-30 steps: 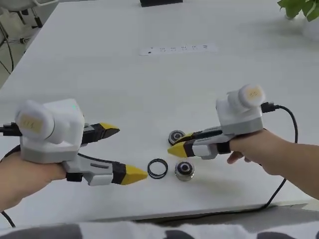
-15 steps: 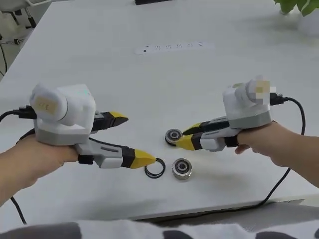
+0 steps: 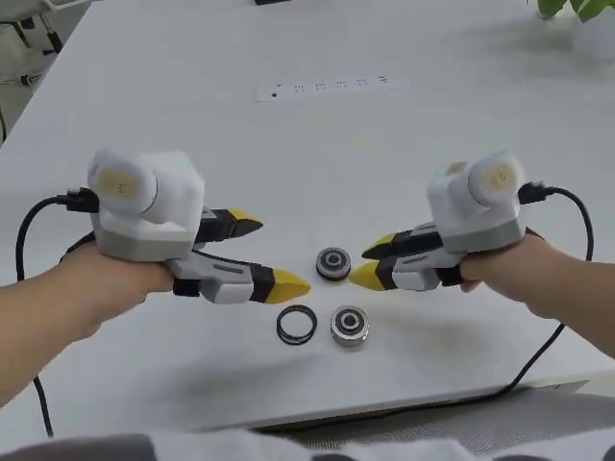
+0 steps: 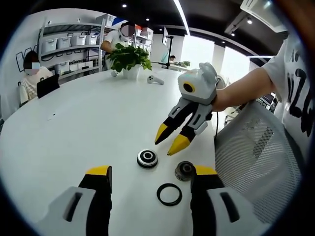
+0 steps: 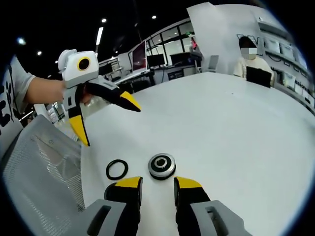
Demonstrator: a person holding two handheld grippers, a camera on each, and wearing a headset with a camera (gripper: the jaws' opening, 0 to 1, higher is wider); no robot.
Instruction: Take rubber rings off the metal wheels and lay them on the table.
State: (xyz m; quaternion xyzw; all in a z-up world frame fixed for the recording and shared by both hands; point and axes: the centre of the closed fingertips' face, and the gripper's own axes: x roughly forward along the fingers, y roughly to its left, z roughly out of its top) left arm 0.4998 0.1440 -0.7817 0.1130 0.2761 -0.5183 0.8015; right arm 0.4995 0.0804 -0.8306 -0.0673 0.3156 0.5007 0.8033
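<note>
The fingers (image 3: 288, 285) of the left gripper (image 3: 267, 254) are being held wide apart and empty above the white bench (image 3: 192, 115), with the lower yellow tip being poised just left of the parts. The fingers (image 3: 370, 252) of the right gripper (image 3: 365, 265) are being held only a little apart, likewise empty. They are being pointed leftward at the ringed wheel (image 3: 333, 262), which is lying flat on the bench just beside their tips, between the two grippers, with a black rubber ring around its rim. Nearer the person, a loose rubber ring (image 3: 297, 324) is lying flat on the bench, just beside a bare wheel (image 3: 350, 325) of silver metal on its right; whether these two are touching cannot be told. In the right gripper view, the ringed wheel is being framed just ahead of the gap between that gripper's own fingers, with the loose rubber ring to its left. In the left gripper view, the right gripper's tips are being shown just above the ringed wheel. A white power strip (image 3: 327, 88) is lying farther back on the bench.
</note>
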